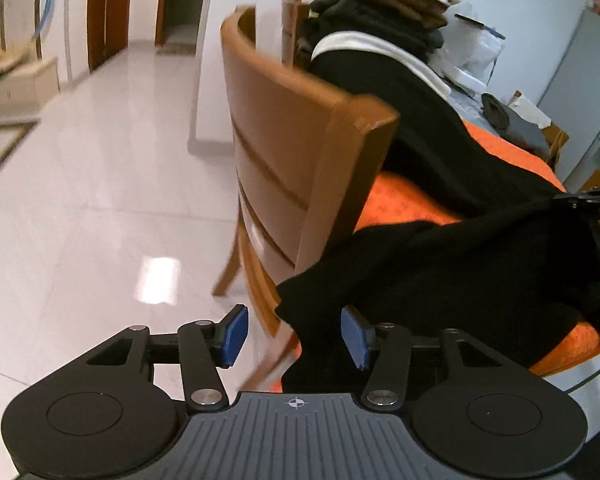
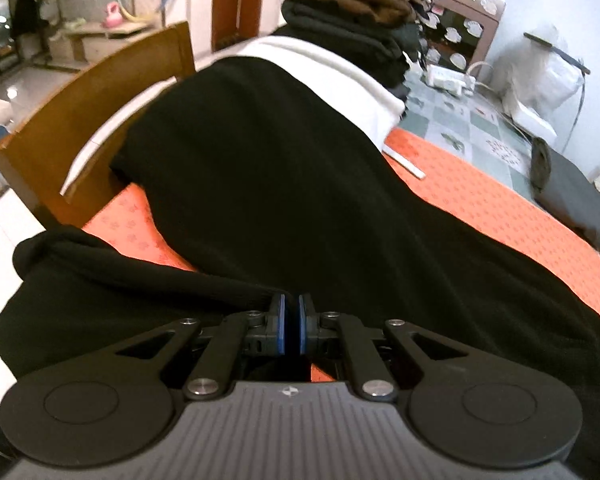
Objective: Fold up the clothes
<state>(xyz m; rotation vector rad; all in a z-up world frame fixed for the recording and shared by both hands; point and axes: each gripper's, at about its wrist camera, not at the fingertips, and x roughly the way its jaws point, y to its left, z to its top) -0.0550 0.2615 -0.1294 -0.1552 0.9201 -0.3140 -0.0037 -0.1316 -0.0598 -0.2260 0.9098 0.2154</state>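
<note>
A large black garment (image 1: 460,272) (image 2: 280,180) with a white band at its far end lies along the orange tablecloth (image 1: 404,200) (image 2: 480,200). Its near part droops over the table's edge. My left gripper (image 1: 296,336) is open. A hanging corner of the black cloth sits between its blue pads (image 1: 236,336), close to the right one, and neither pad presses on it. My right gripper (image 2: 291,326) is shut on a fold of the same garment near the table's front. In the left wrist view the right gripper (image 1: 568,199) shows at the right edge with the cloth pulled up to it.
A wooden chair (image 1: 292,152) (image 2: 80,100) stands against the table's left side. A tall stack of folded clothes (image 1: 380,12) (image 2: 352,12) rises at the far end. A grey folded garment (image 2: 568,192) lies at the right. Shiny tiled floor (image 1: 100,200) spreads to the left.
</note>
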